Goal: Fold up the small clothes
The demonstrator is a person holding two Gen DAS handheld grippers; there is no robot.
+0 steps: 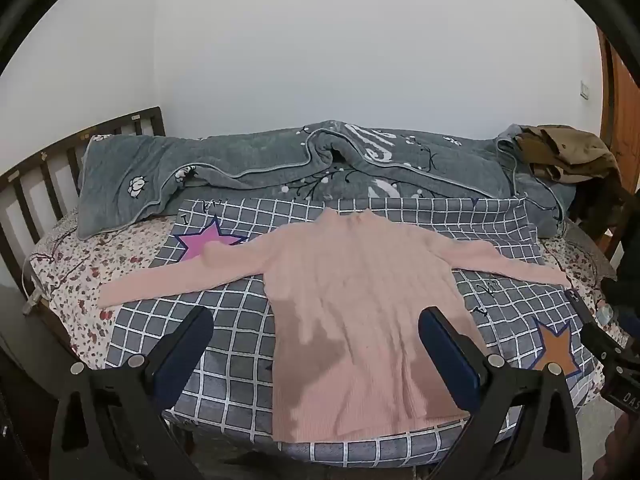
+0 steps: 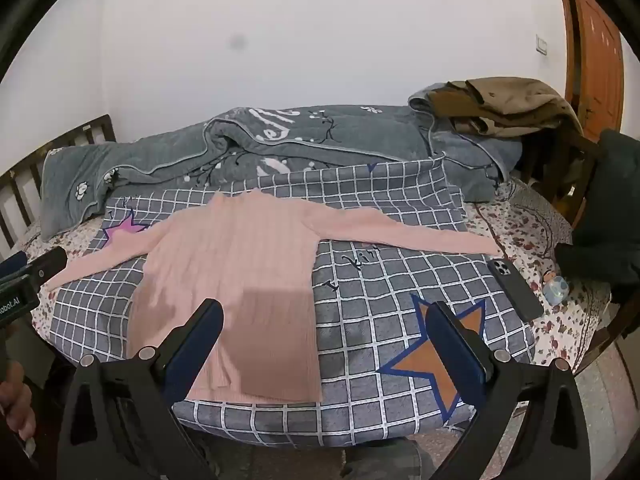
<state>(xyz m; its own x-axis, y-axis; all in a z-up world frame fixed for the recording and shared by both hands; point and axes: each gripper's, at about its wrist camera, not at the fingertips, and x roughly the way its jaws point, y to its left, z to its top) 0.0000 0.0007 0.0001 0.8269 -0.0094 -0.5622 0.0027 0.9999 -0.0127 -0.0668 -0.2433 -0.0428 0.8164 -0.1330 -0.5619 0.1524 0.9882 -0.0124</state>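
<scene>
A pink long-sleeved ribbed sweater [image 1: 360, 300] lies flat on a grey checked cloth [image 1: 224, 320], both sleeves spread out sideways, hem toward me. It also shows in the right wrist view [image 2: 232, 272]. My left gripper [image 1: 316, 328] is open and empty, held above the sweater's lower body. My right gripper [image 2: 324, 328] is open and empty, above the sweater's right hem edge and the checked cloth [image 2: 380, 280]. The left gripper's body shows at the left edge of the right wrist view.
A grey quilt [image 1: 280, 168] is bunched along the wall. Brown clothes [image 2: 500, 104] are piled at the back right. A black phone [image 2: 514, 290] lies by the right sleeve's cuff. A wooden headboard [image 1: 40, 176] is at left, a door [image 2: 596, 48] at right.
</scene>
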